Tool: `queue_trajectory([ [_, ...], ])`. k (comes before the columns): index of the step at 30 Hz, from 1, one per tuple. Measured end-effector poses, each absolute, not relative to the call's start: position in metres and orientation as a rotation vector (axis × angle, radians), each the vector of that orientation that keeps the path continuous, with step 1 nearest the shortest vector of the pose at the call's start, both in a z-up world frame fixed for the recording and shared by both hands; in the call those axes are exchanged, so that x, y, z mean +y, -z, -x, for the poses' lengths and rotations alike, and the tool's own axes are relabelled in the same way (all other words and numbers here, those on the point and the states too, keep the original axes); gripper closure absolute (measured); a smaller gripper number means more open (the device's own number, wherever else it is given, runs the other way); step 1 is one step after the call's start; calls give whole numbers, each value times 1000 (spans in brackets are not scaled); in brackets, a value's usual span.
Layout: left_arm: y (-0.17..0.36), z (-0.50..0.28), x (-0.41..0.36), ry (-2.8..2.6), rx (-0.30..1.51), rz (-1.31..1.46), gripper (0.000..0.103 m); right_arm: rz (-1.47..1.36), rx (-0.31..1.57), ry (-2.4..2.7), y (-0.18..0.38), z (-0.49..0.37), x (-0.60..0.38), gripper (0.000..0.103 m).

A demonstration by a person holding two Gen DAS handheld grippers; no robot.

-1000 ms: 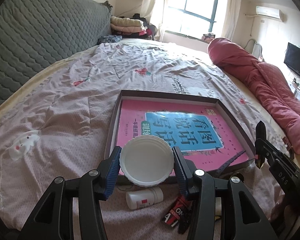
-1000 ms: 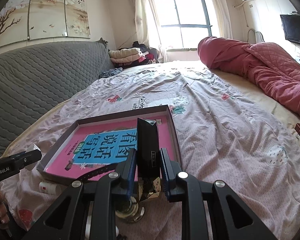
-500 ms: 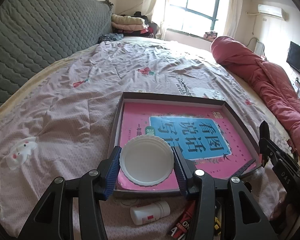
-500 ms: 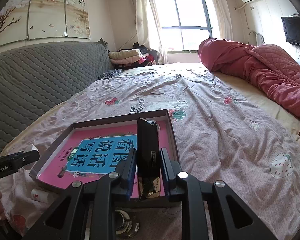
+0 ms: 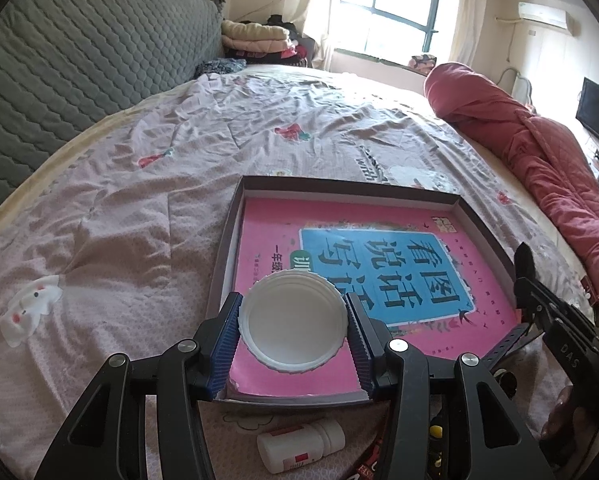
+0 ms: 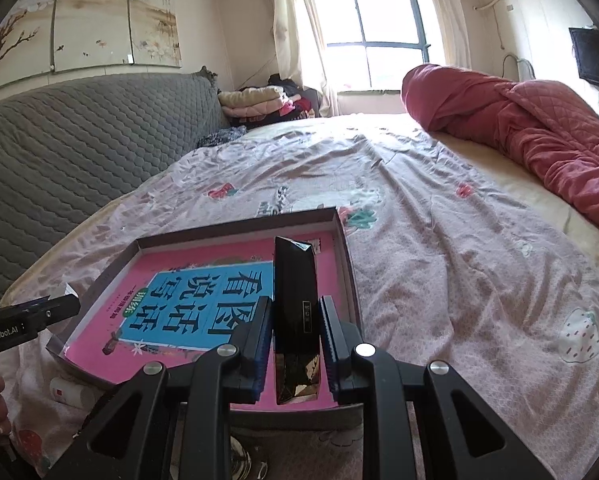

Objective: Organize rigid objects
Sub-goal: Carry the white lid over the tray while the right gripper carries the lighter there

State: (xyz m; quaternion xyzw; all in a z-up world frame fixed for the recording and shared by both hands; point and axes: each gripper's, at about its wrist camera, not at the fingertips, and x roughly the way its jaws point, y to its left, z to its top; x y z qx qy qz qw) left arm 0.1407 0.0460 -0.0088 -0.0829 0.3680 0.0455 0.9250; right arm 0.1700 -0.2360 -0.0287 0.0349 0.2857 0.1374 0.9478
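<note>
Both grippers have advanced over the shallow tray since the earlier frames; the tray's near rim now sits under the fingers in each view, and the small white bottle lies on the bedspread just outside that rim.

The left gripper is clamped on the white lid, pads pressing opposite sides of its ribbed edge, above the near left part of the pink book that lines the tray. The lid appears light, thin plastic: stiff across its face, likely to flex if squeezed hard. The ribbed rim is the correct hold; the smooth face offers none.

The right gripper is closed on the slim black box, holding its long flat sides, above the tray's near right corner. The glossy surface looks slippery, and the box projects well beyond the pads, so it may pivot. A grip nearer mid-length would be steadier.
</note>
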Motion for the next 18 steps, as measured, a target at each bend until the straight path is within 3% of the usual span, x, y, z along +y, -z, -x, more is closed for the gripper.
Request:
queue_trajectory([
  [18, 26, -154, 47, -83, 791, 180, 52, 18, 644, -276, 41, -171, -221, 79],
])
